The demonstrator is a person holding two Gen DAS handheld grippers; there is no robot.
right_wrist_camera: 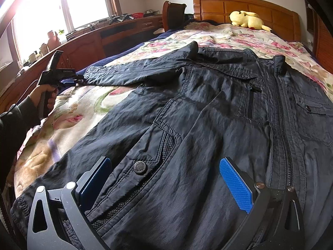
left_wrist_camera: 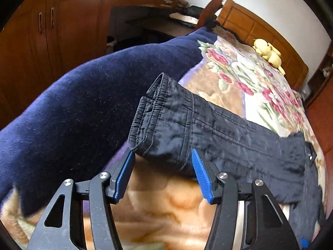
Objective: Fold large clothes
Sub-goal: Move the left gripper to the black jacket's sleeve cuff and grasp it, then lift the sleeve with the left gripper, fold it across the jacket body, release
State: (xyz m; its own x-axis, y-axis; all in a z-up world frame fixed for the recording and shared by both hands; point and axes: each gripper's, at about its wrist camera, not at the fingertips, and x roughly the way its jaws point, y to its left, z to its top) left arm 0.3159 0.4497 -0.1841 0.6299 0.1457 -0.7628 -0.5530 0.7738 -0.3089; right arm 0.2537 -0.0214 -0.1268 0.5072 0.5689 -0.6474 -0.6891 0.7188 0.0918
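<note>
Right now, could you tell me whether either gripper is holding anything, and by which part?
Neither has closed. The left gripper stands open around the jacket sleeve's cuff; the right gripper is open over the hem.

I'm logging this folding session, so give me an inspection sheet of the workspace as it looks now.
Surface: bed with flowered blanket; navy blanket along its left edge.
Job's things: dark jacket lying front up, zipped, one sleeve stretched out to the left.
Clutter: yellow plush toy by the headboard.
Grippers: left gripper open around the sleeve cuff; right gripper open over the jacket's lower front.
Cables: nothing seen on the bed.
Surroundings: wooden desk with small items under a bright window; wooden cabinet.
</note>
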